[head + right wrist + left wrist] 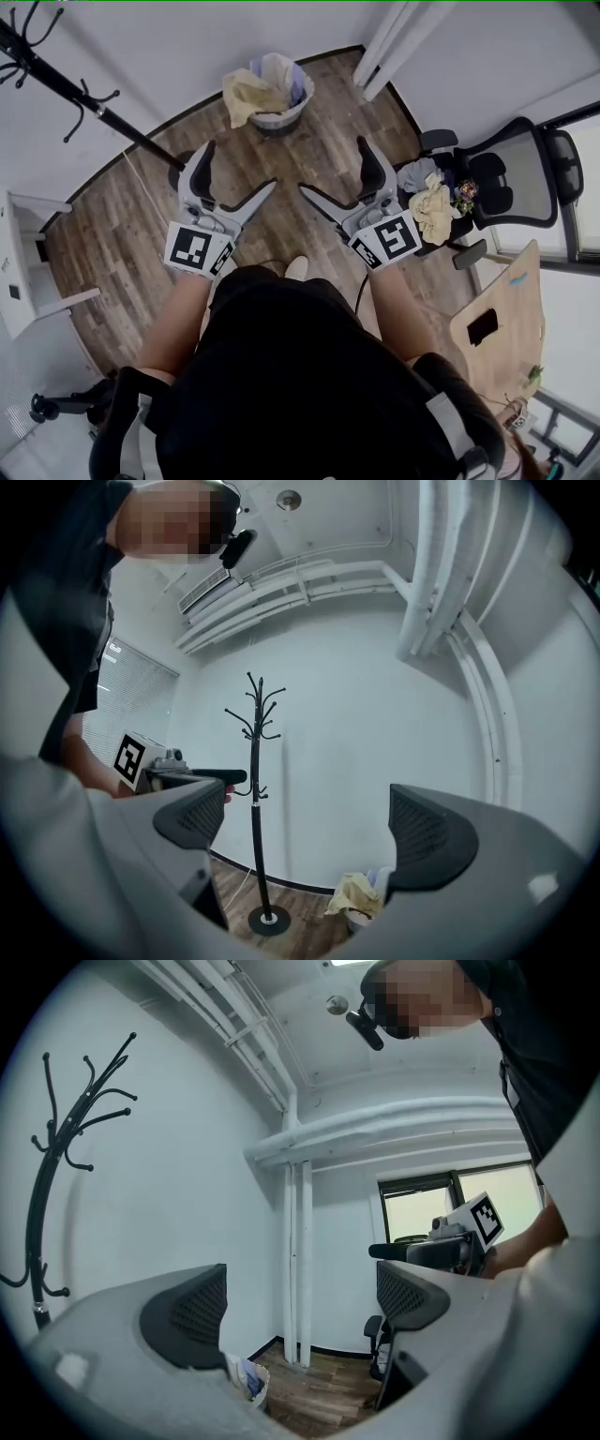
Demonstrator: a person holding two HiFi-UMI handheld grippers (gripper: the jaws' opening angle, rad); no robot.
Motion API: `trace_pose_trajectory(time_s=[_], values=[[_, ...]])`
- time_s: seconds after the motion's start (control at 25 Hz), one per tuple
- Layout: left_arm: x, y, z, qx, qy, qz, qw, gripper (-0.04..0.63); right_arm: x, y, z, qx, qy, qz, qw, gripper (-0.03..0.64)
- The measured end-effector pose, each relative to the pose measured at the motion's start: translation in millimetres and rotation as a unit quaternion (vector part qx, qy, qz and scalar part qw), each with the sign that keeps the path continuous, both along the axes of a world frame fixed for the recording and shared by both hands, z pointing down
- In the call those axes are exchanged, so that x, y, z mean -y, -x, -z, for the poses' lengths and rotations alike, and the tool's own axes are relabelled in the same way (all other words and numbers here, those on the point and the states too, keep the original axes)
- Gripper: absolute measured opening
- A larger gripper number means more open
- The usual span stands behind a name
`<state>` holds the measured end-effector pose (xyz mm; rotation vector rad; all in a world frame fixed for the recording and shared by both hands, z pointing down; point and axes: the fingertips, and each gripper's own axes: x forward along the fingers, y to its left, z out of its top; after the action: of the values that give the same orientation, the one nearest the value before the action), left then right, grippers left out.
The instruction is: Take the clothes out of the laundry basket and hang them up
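**A:** In the head view we hold the left gripper (239, 169) and right gripper (333, 167) level, jaws spread and empty. We judge they're readied for the laundry basket (281, 120) ahead, with its clothes (248, 92) heaped over the rim.

**B:** Our left gripper view adds the corner pipes (295, 1269) beyond the basket, with nothing between the pads.

**A:** Our right gripper view shows the coat rack (255, 789) upright, hooks bare, near the basket.

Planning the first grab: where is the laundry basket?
Head view, top centre: the laundry basket stands against the far wall, right of the coat rack, left of the white pipes.
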<state>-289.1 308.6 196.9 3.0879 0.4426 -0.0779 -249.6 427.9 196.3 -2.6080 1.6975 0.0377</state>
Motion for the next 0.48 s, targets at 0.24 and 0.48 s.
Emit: trace_pose_trajectory(time_s=[0.24,0.48], values=[[-21.4,-29.7,1.4,0.005,-0.003,0.000,1.0000,0.500,-19.6,-30.1,-4.4,0.006,0.001,0.003,1.000,0.529],[-4.2,-71.0,-8.6,0.009,0.003,-0.002,1.0000,0.500,-4.1,-76.5,-19.3,0.023,0.008,0.002,1.000,0.528]])
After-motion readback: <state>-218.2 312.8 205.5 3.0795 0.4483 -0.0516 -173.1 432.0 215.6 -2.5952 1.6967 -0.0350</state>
